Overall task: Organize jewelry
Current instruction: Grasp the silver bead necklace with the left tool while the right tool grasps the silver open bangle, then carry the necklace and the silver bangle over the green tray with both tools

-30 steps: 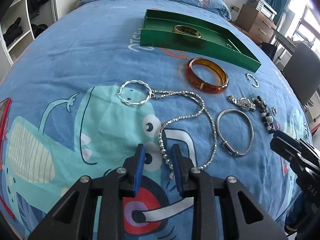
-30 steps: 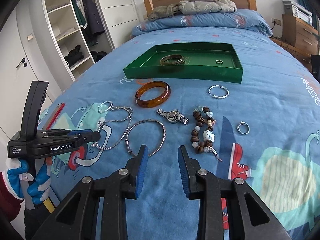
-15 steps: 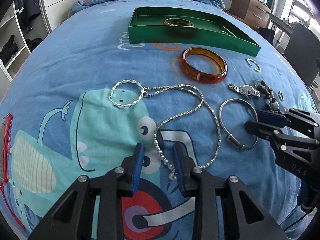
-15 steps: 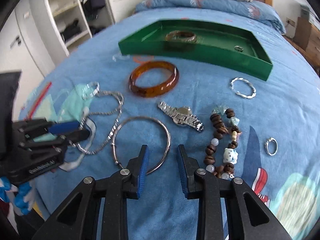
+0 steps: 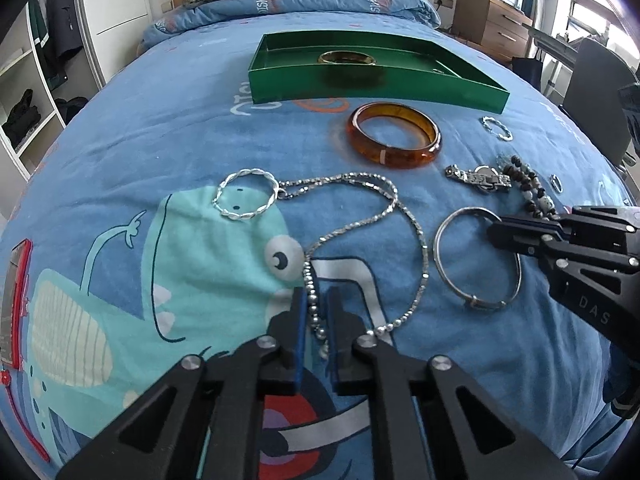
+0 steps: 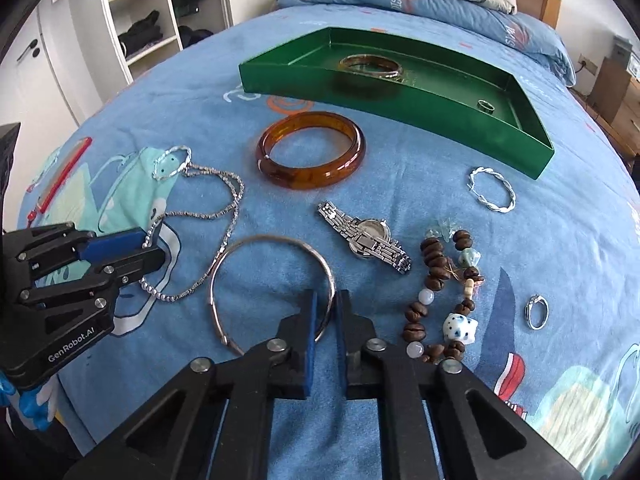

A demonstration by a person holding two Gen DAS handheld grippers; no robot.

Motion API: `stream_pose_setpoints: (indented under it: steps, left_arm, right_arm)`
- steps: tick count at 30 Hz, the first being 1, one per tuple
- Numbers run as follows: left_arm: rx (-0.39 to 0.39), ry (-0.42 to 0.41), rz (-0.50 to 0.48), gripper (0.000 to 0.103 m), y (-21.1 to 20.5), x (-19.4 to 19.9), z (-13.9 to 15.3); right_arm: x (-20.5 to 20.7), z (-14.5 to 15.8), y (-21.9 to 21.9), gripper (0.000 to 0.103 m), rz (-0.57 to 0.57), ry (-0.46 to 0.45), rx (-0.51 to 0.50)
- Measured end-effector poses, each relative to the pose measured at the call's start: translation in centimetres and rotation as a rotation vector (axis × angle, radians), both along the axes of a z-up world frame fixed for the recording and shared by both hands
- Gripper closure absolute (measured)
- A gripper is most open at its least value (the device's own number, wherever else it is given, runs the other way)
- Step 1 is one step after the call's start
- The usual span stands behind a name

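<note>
My left gripper (image 5: 318, 300) is closing around the beaded end of a silver chain necklace (image 5: 360, 216), which lies on the blue bedspread. My right gripper (image 6: 325, 304) has its fingers on either side of the rim of a thin silver bangle (image 6: 272, 280); the bangle also shows in the left wrist view (image 5: 476, 256). A green tray (image 6: 400, 92) at the back holds an amber bangle (image 6: 370, 65) and a small ring (image 6: 486, 106). The tray also shows in the left wrist view (image 5: 376, 80).
On the bedspread lie a large amber bangle (image 6: 312, 156), a silver watch (image 6: 364, 240), a brown bead bracelet (image 6: 444, 296), two twisted silver rings (image 6: 492, 188) (image 5: 244, 194) and a small ring (image 6: 536, 312). A red object (image 5: 16, 304) lies at the left edge.
Both grippers have moved forward and down and their fingers have narrowed: the left around the necklace's beaded end, the right around the thin silver bangle's rim.
</note>
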State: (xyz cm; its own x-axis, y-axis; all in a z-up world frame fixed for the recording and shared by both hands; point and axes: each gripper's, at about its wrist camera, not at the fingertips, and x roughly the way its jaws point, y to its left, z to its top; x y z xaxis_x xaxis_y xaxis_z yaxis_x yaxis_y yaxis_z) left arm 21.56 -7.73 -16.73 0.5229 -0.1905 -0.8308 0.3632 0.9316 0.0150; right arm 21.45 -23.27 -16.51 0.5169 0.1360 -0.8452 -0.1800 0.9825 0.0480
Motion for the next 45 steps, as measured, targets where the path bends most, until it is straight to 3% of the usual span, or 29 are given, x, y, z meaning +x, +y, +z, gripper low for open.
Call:
stream_pose_setpoints:
  steps: [5,13,29,45]
  left_arm:
    - [-0.024,-0.003,0.014,0.098,0.2,-0.4,0.7]
    - [-0.048,-0.023,-0.003,0.098,0.2,-2.8,3.4]
    - [-0.058,-0.161,-0.013,0.098,0.7,-7.5,11.2]
    - [-0.083,-0.279,-0.013,0.098,0.8,-8.5,17.3]
  right_arm:
    - [-1.5,0.6,-0.8,0.099,-0.027,-0.053,0.045]
    - [-4.8,3.0,-0.4,0.099,-0.025,-0.114,0.019]
    - [-11.4,8.3,-0.7,0.098,-0.049,-0.244,0.014]
    - [-13.7,12.0,-1.0,0.098,-0.059,-0.335,0.013]
